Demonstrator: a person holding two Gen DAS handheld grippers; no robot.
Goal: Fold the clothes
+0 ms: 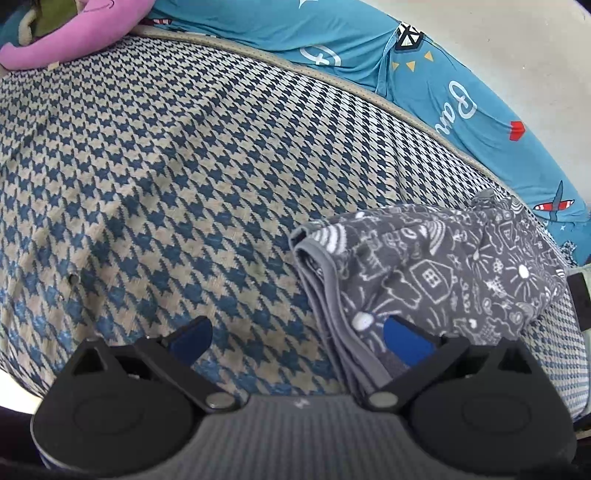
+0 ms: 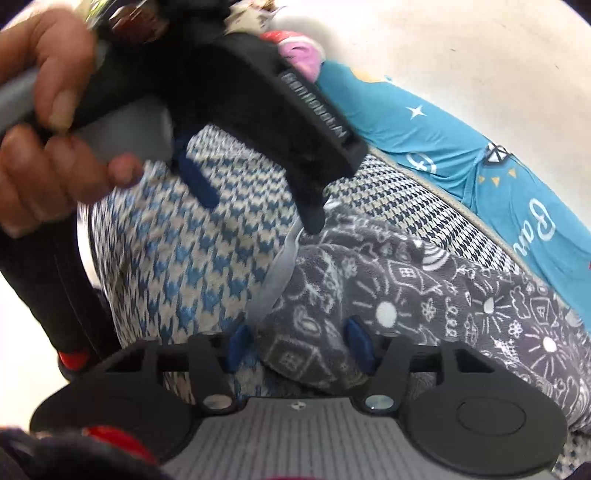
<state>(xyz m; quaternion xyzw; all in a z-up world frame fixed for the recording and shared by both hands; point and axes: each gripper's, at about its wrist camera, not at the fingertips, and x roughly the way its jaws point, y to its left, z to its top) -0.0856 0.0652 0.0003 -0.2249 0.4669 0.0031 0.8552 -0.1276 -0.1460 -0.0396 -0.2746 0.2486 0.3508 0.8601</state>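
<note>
- Grey garment (image 1: 424, 273) is lying folded on the houndstooth bed (image 1: 166, 177), at about 4 o'clock in the left view.
- Left gripper (image 1: 299, 339) fingers are gaping wide, holding nothing.
- Right gripper (image 2: 299, 347) fingers are straddling a garment fold; whether they are pressing it, I cannot tell.

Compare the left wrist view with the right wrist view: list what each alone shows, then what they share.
Left wrist only: the left tool, open over the blue-and-beige houndstooth cover, and a purple plush cushion. Right wrist only: a hand holding that other tool, and the right tool with a bunched fold of the grey doodle-print garment between its fingers. Both: the garment, the cover, and the teal printed fabric.
</note>
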